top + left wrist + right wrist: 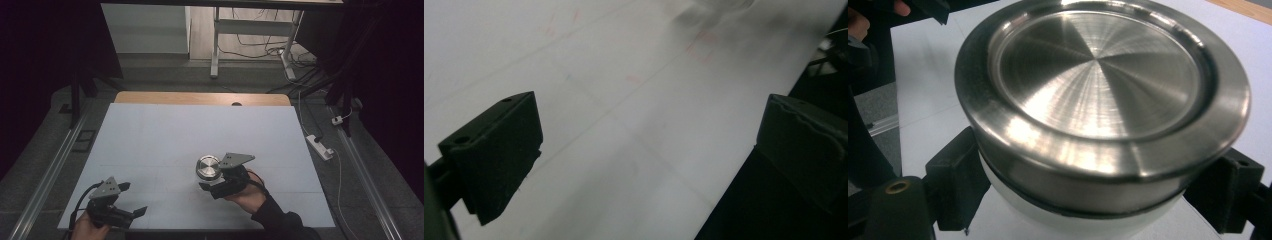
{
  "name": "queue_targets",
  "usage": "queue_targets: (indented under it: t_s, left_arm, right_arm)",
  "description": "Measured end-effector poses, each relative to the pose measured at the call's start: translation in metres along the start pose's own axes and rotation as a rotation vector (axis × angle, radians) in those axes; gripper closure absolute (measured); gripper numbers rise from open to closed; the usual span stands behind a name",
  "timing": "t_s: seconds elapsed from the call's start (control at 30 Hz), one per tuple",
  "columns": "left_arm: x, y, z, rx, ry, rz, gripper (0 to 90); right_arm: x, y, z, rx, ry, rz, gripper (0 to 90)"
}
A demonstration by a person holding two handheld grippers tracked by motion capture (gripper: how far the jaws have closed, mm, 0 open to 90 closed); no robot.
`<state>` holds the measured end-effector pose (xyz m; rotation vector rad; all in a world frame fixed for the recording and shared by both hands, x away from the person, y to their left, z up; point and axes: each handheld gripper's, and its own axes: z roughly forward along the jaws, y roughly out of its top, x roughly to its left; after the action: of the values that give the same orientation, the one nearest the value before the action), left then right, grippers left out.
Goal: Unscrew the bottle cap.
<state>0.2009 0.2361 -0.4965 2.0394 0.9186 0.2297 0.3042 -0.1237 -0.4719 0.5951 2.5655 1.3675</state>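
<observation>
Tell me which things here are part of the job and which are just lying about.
In the job:
- metal-lidded white container, clamped in the right gripper
- left gripper, jaws open and holding nothing

Lying about:
- power strip on the floor
- cables behind the table
- white table legs

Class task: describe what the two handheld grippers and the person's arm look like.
Both the left gripper and the right gripper are black, with blocky jaws, a grey three-cornered plate dotted with small holes on top, and a trailing black cable. A dark sleeve covers the right forearm.
</observation>
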Motion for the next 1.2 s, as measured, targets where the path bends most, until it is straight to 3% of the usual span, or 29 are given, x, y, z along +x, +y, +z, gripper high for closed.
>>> queue_targets:
  t_s: [0.17,0.23,0.43,0.6,0.77,0.87,1.03,1.13,1.2]
  left_arm:
    - [0.001,0.016,0.005,-0.040,-0.024,0.036,0.0]
    - [-0.001,0.028,0.012,-0.051,-0.034,0.067,0.0]
    - [-0.007,0.051,0.027,-0.016,-0.052,0.141,0.0]
    - [-0.005,0.063,0.038,0.008,-0.077,0.145,0.0]
    - [-0.001,0.081,0.049,-0.010,-0.127,0.161,0.0]
    - [-0.002,0.088,0.052,-0.016,-0.137,0.175,0.0]
    - [-0.005,0.109,0.063,-0.014,-0.190,0.244,0.0]
    - [-0.007,0.119,0.071,-0.013,-0.239,0.272,0.0]
    - [-0.008,0.122,0.074,-0.009,-0.250,0.284,0.0]
  right_arm:
    - [0.000,0.001,-0.001,-0.001,0.003,-0.003,15.3]
    - [0.001,0.001,0.000,-0.001,0.005,-0.007,15.3]
    - [0.001,0.001,0.000,-0.003,0.013,-0.005,15.3]
    - [0.001,0.001,0.000,-0.003,0.021,-0.008,15.3]
    - [0.002,0.002,0.000,-0.002,0.028,-0.022,15.3]
    - [0.002,0.002,0.000,-0.001,0.031,-0.029,15.3]
    - [0.002,0.002,0.001,0.004,0.040,-0.040,15.3]
    - [0.002,0.002,0.001,0.007,0.048,-0.050,15.3]
    - [0.002,0.003,0.001,0.008,0.050,-0.053,15.3]
